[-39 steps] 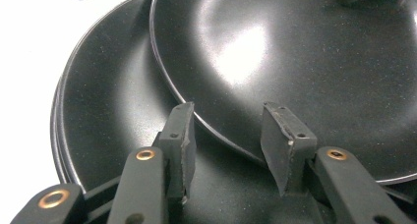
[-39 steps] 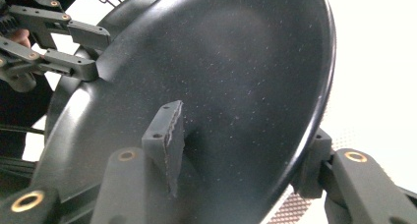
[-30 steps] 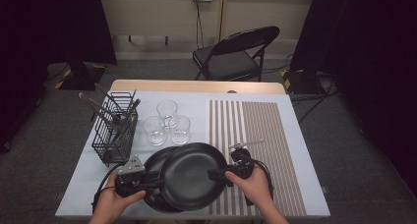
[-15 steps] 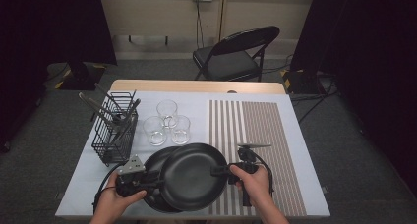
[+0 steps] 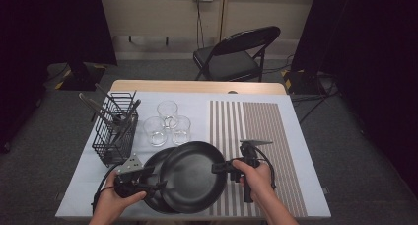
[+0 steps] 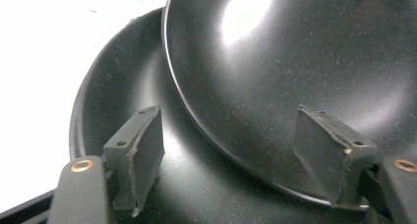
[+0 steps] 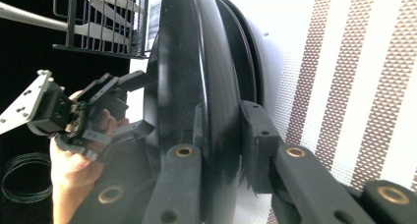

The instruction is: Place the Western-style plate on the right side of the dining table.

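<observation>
Two black plates lie stacked at the table's front. The upper plate [image 5: 190,175] overlaps the lower plate [image 5: 154,162] and sits to its right. My right gripper [image 5: 217,167] has just been closing, and its jaws now clamp the upper plate's [image 7: 182,62] right rim, one pad on each face. The lower plate [image 7: 246,62] is behind it. My left gripper [image 5: 156,185] has just been opening. Its pads [image 6: 142,150] stand wide apart over the lower plate [image 6: 123,86], with the upper plate's [image 6: 295,62] left rim between them, untouched.
A black wire basket [image 5: 116,129] with utensils stands at the left. Three clear glasses [image 5: 167,124] are grouped behind the plates. A brown striped mat [image 5: 256,136] covers the table's right half. A folding chair [image 5: 236,52] stands beyond the far edge.
My right jaws have closed onto the upper plate's rim. My left jaws have spread apart off the plate. Both hands and the plates have hardly shifted.
</observation>
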A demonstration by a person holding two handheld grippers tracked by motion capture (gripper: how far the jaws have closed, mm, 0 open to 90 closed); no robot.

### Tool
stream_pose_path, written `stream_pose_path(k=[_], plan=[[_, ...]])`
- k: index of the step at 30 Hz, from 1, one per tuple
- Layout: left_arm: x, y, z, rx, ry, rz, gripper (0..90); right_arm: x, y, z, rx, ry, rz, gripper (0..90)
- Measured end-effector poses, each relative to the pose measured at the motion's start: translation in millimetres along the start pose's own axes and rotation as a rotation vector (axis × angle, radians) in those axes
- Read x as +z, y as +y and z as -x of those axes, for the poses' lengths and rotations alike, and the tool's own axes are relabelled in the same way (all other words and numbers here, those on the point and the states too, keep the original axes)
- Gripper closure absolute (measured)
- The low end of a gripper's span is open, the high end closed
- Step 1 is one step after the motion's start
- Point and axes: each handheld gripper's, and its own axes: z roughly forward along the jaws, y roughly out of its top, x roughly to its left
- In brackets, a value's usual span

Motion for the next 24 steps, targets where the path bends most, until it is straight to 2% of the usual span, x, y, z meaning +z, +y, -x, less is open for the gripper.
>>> stream_pose_path(k=[7, 10, 15, 24], plan=[[-6.3, -0.2, -3.9, -0.025, -0.011, 0.033, 19.8, -4.2, 8.8, -8.3, -0.008, -0.043, 0.007, 78.4], [-7.5, 0.8, -3.9, -0.019, -0.023, 0.044, 19.0, -8.9, 12.1, -9.7, -0.019, -0.062, 0.015, 78.4], [-6.6, 1.1, -3.4, -0.017, -0.027, 0.042, 18.8, -15.2, 15.6, -10.6, -0.028, -0.073, 0.031, 77.5], [-6.6, 0.5, -5.7, -0.024, -0.029, 0.045, 17.4, -25.2, 20.7, -8.7, -0.01, -0.086, 0.059, 77.5]])
